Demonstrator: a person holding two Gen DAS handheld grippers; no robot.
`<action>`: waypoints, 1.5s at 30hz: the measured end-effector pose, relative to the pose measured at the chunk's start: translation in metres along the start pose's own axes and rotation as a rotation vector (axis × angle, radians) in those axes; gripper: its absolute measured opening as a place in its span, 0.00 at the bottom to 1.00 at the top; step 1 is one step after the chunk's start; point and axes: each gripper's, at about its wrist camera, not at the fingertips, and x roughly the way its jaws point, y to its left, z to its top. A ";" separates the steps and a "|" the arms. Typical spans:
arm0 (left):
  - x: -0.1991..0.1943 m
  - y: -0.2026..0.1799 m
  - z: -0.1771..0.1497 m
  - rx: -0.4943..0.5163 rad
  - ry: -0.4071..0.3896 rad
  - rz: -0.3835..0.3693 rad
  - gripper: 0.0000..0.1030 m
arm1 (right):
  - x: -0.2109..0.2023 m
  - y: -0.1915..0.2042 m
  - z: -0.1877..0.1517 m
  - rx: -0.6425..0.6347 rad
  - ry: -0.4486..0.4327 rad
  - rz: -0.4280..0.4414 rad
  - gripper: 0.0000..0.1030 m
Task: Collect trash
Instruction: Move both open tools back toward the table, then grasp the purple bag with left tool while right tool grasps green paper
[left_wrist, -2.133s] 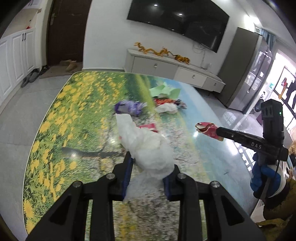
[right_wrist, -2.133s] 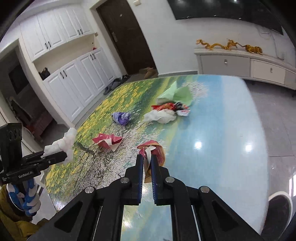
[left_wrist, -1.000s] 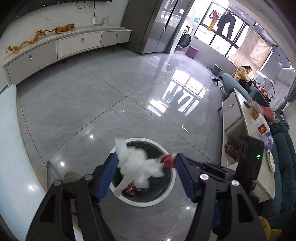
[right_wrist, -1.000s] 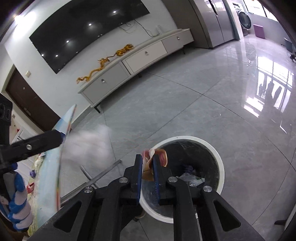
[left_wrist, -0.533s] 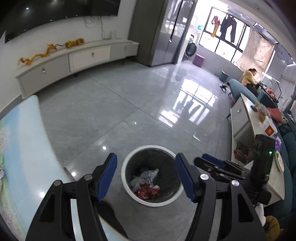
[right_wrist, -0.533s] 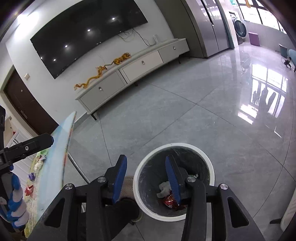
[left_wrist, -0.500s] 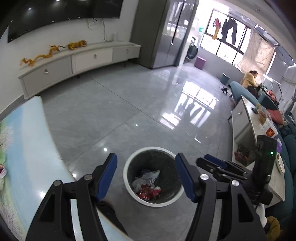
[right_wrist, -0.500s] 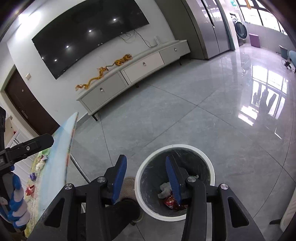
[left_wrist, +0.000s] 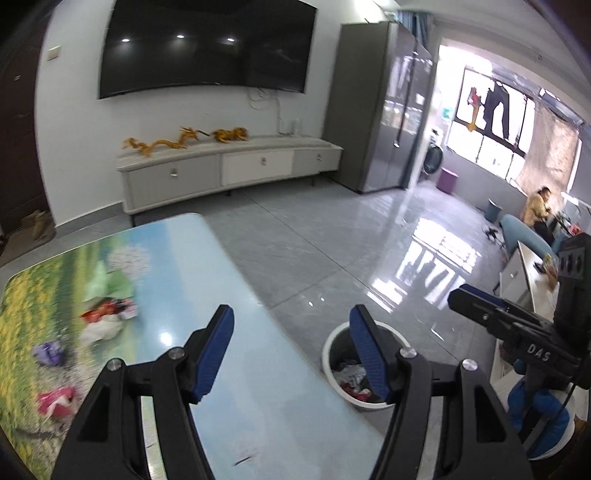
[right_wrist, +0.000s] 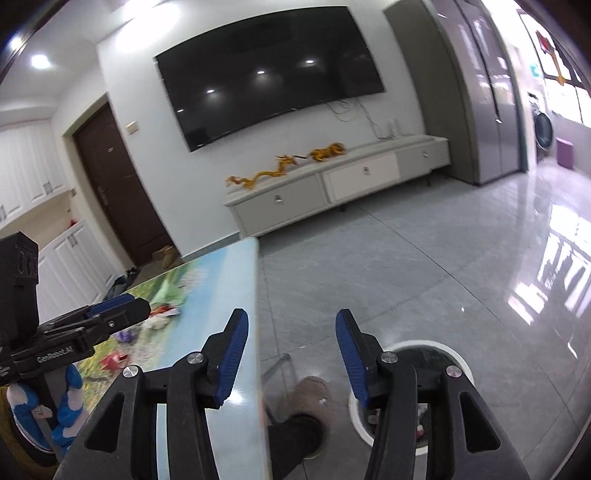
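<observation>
the left gripper (left_wrist: 291, 343) has its blue-padded jaws spread wide apart with nothing between them, and it looks over the near edge of the table (left_wrist: 236, 295), whose top is printed with a flowery meadow and sky. the right gripper (right_wrist: 288, 354) has just been opening its jaws, and they too stand apart and empty, pointing past the table's edge toward the grey tiled floor (right_wrist: 406, 266). the white-rimmed trash bin (left_wrist: 332, 350) sits on the floor just beside the table (crumpled white and red scraps lie inside it). more trash waits on the tabletop: a green paper sheet (left_wrist: 107, 284), a red wrapper (left_wrist: 107, 308) touching a white crumpled wad (left_wrist: 99, 330), a purple wrapper (left_wrist: 48, 350) and a pink-red wrapper (left_wrist: 55, 400), all blurred. a slippered foot (right_wrist: 306, 398) stands between table and bin. blue-and-white gloved hands grip both tools.
</observation>
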 end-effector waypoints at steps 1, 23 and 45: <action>-0.010 0.011 -0.001 -0.019 -0.012 0.017 0.62 | 0.001 0.013 0.002 -0.023 0.001 0.014 0.47; -0.175 0.176 -0.091 -0.346 -0.152 0.511 0.66 | 0.094 0.211 -0.017 -0.248 0.142 0.374 0.50; -0.147 0.253 -0.127 -0.415 -0.080 0.528 0.66 | 0.172 0.272 -0.031 -0.290 0.236 0.376 0.52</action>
